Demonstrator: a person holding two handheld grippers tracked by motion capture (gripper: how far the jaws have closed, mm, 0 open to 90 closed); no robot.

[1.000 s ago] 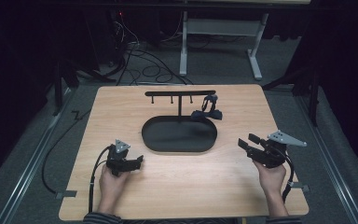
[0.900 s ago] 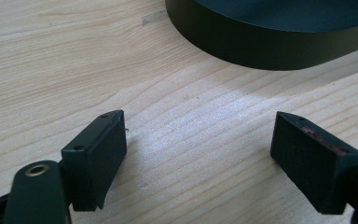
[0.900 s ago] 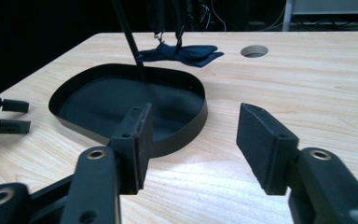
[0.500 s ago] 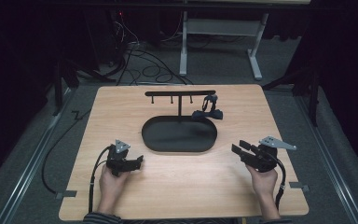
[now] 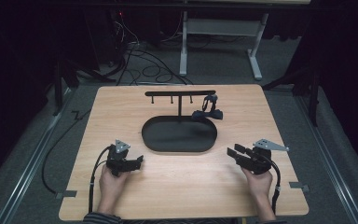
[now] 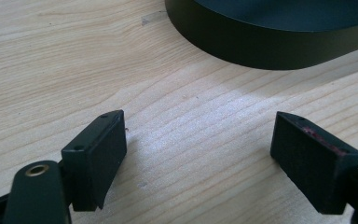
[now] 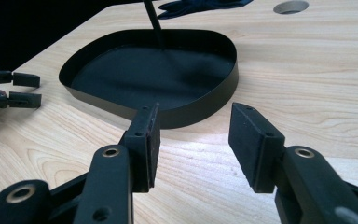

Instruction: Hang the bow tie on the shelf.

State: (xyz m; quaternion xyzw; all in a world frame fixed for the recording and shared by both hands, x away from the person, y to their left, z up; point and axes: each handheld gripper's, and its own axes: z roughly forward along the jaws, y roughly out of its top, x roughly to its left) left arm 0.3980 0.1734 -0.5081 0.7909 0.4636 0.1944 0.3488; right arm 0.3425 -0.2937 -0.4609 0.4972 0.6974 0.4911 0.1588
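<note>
High view shows both grippers, left gripper [image 5: 137, 161] and right gripper [image 5: 233, 154], resting on the worktop [image 5: 177, 196] with fingers released and empty, flanking the black tray [image 5: 179, 148] ahead, seemingly ready.

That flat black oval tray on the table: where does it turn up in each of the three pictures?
High view: the black oval tray lies mid-table, between the two hands, under a T-shaped stand.
Left gripper view: its curved wall crosses the top right corner, beyond the open jaws.
Right gripper view: the tray lies centre-left, just past the jaws, with the stand's post rising from it.
Shared landmark: the light wooden tabletop around the tray.
</note>
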